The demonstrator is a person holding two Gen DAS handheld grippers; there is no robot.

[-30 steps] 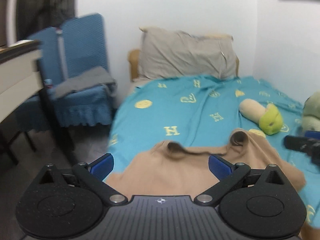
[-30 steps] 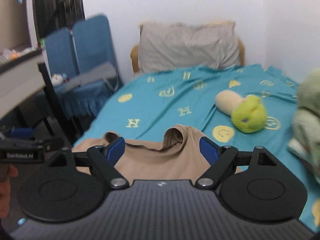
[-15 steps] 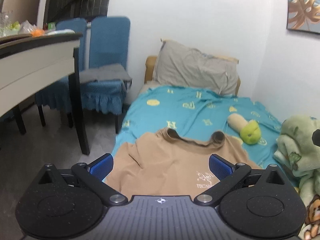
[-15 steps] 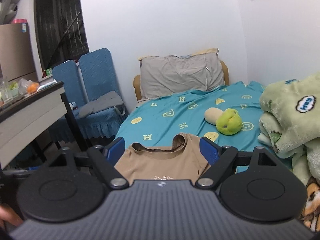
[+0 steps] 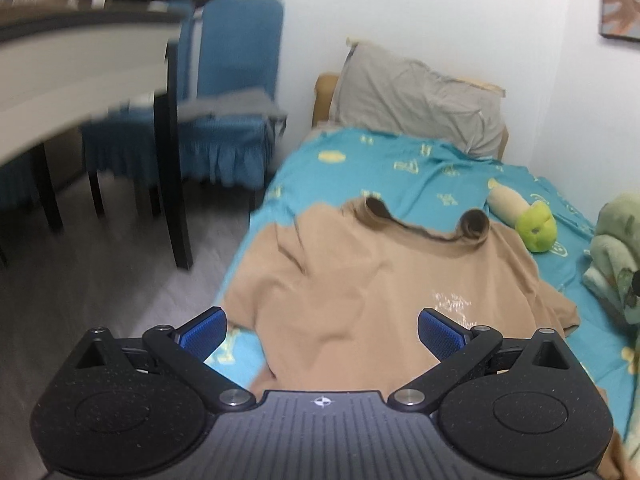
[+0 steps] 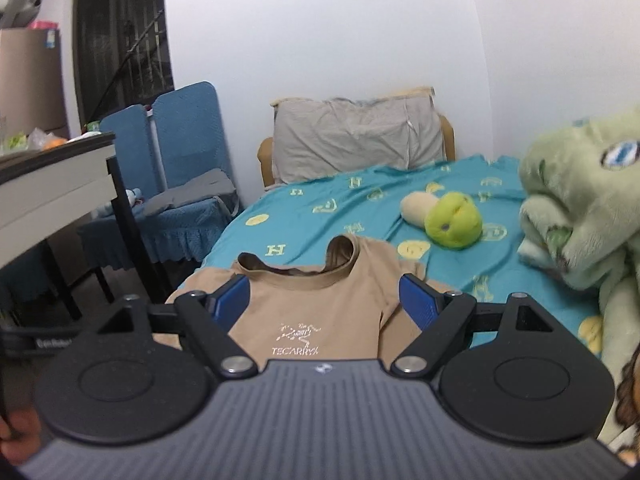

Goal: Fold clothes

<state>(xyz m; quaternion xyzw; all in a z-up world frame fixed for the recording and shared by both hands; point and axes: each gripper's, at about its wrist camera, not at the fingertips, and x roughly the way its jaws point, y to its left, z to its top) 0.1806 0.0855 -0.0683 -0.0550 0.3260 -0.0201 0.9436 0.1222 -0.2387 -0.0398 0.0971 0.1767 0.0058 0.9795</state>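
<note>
A tan T-shirt (image 5: 360,292) lies spread face up on the near part of the bed, collar toward the pillow, a pale logo on its chest. In the right wrist view the same shirt (image 6: 316,304) shows its logo between the blue pads. My left gripper (image 5: 322,330) hovers over the shirt's lower half, jaws wide open, nothing between the pads. My right gripper (image 6: 324,300) is also open and holds nothing, set back from the shirt's chest.
The bed has a teal sheet (image 5: 400,168) and a grey pillow (image 6: 356,140) at the head. A green plush toy (image 6: 452,220) and a folded green blanket (image 6: 580,208) lie at the right. Blue chairs (image 5: 224,120) and a table (image 6: 52,184) stand at the left.
Both grippers have pulled back from the bed's head, so much more of the shirt shows, including its logo. Their jaws stay open. The left view has swung toward the floor and table.
</note>
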